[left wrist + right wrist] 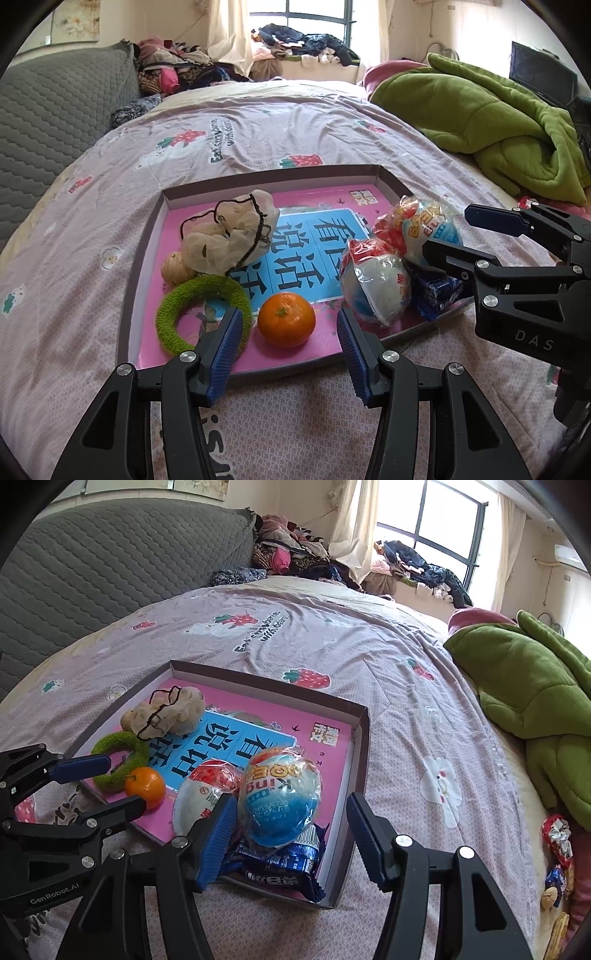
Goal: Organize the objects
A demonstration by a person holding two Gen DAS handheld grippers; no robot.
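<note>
Orange fruit (286,319) sits free between the wide-apart left gripper (290,328) fingers, and the right gripper (291,825) fingers gape around the wrapped blue egg (279,796).

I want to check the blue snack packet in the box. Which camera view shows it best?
The right wrist view shows the blue snack packet best: it lies close, under the blue-and-white wrapped egg, with its print visible. In the left wrist view only a small part shows, behind the right gripper.
</note>
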